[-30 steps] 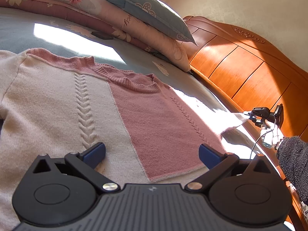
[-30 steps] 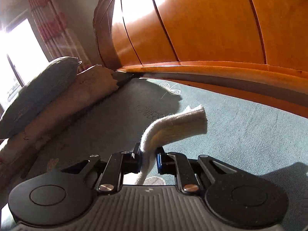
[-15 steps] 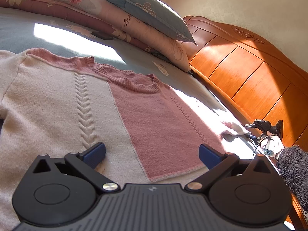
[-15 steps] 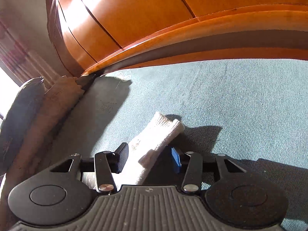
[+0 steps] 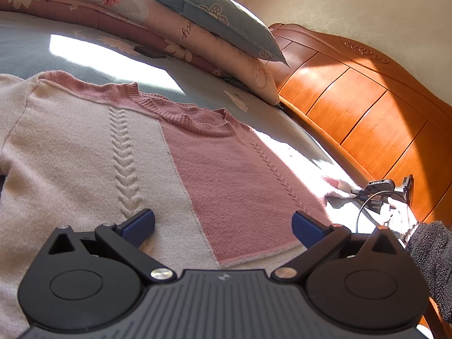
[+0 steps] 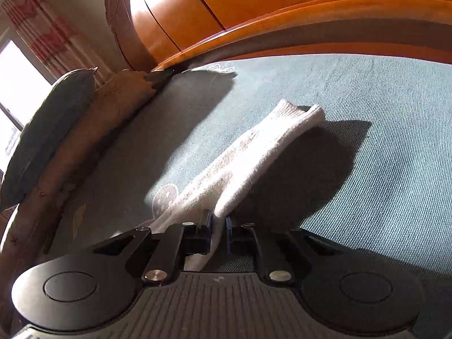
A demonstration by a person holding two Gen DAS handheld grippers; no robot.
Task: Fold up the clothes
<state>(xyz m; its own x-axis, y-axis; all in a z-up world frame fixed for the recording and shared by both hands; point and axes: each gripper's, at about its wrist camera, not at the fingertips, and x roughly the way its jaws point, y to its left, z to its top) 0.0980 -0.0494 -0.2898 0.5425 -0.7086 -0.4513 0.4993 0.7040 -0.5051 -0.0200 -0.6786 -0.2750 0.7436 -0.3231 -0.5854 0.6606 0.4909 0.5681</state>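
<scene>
A cream and pink knitted sweater (image 5: 84, 155) lies flat, front up, on the bed. My left gripper (image 5: 223, 223) hovers open over its hem, nothing between the blue pads. The sweater's cream sleeve (image 6: 268, 147) stretches out across the teal sheet toward the headboard. My right gripper (image 6: 218, 226) is low over the bed, its jaws closing on this sleeve partway along, with the pads pressing the fabric. In the left wrist view the right gripper (image 5: 356, 192) sits at the far right by the sleeve (image 5: 333, 183), held by a hand (image 5: 395, 214).
Stacked pillows (image 5: 214, 17) and a folded floral quilt (image 5: 113, 5) lie at the far side of the bed. An orange wooden headboard (image 5: 367, 113) runs along the right. The teal sheet (image 6: 367, 141) lies bare beyond the sleeve cuff.
The right gripper opened, let the raised sleeve drop flat on the sheet, sank lower and shut on it again. The left gripper has not moved.
</scene>
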